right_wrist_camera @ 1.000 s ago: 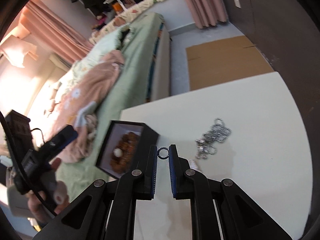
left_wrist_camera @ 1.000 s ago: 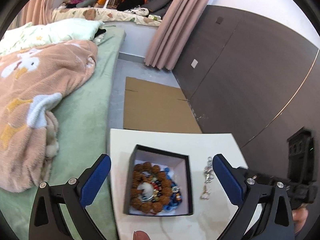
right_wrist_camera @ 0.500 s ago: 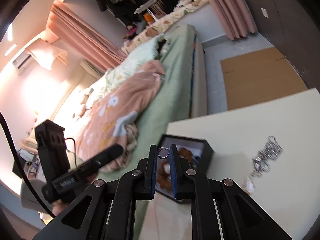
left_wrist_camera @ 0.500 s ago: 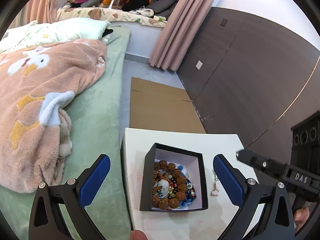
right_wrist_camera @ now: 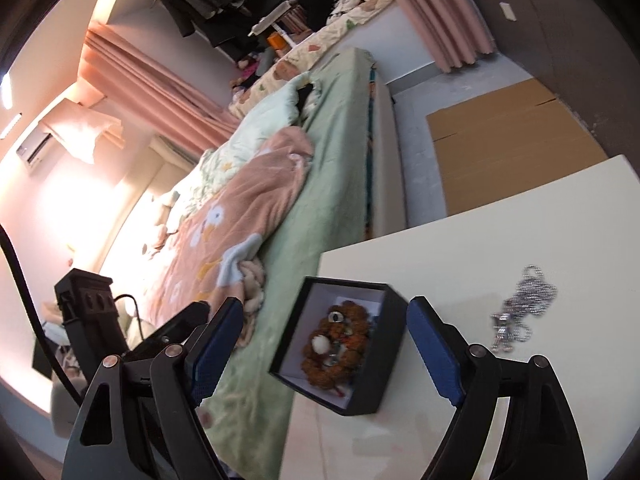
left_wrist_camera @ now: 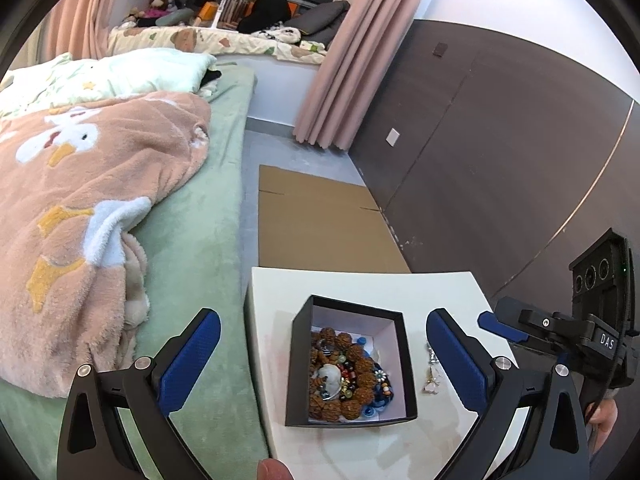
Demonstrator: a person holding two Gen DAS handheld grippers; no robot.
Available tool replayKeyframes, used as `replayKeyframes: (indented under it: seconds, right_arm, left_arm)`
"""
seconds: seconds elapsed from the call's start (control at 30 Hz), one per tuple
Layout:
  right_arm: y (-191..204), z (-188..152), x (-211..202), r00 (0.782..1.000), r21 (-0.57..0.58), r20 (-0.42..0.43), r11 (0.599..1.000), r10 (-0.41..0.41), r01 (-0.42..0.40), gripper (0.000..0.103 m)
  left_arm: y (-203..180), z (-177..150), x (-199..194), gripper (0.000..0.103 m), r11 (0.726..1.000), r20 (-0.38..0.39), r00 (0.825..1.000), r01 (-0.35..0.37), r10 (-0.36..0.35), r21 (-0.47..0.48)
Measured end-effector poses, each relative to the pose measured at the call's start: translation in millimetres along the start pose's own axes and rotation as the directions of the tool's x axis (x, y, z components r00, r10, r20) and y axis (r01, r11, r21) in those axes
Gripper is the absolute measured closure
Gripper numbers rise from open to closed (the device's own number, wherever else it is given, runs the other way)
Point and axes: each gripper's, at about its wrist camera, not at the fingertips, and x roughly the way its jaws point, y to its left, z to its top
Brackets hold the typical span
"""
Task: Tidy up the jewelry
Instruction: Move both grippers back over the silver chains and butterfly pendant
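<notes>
Most of the jewelry is already being kept in the box (left_wrist_camera: pixel 348 360), an open black square box with thin stiff walls and a pale lining, which is standing near the surface's (left_wrist_camera: pixel 360 284) left edge, the edge beside the bed (left_wrist_camera: pixel 192 240). Inside it a bracelet (left_wrist_camera: pixel 340 376) of large, knobbly brown beads is lying coiled, with a smooth white stone, small glossy coloured beads and some blue pieces packed around it. In the right wrist view a small dark ring (right_wrist_camera: pixel 335 315) is resting on top of the brown beads.

One item is judged to be left: a silver chain (right_wrist_camera: pixel 520 308), fine-linked and shiny, is lying in a loose heap on the bare surface, well apart from the box toward the right edge. Beside the box's right wall a small pale charm (left_wrist_camera: pixel 432 384) is also lying outside; whether it belongs to the chain cannot be told.

The left claw (left_wrist_camera: pixel 320 360) is being held spread wide and empty, its blue ribbed pads framing the box. The right claw (right_wrist_camera: pixel 324 340) is likewise being held released, nothing between its pads, above the box.

The surface is smooth, matt and cream-white, with faint reddish smudges near its front edge.
</notes>
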Motion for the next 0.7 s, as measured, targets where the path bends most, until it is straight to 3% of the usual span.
replayKeyframes:
  seconds: [0.27, 0.7]
  right_arm:
    - [-21, 1, -24, 0.996, -0.006, 0.005, 0.996, -0.085, 0.085, 0.019]
    - [-78, 3, -66, 0.972, 0.091, 0.001, 0.968, -0.235, 0.234, 0.019]
  left_arm:
    - [-21, 2, 8, 0.0, 0.999, -0.004, 0.999, 0.043, -0.043, 0.0]
    - [-94, -7, 47, 0.001, 0.993, -0.051, 0.997, 0.064, -0.059, 0.102]
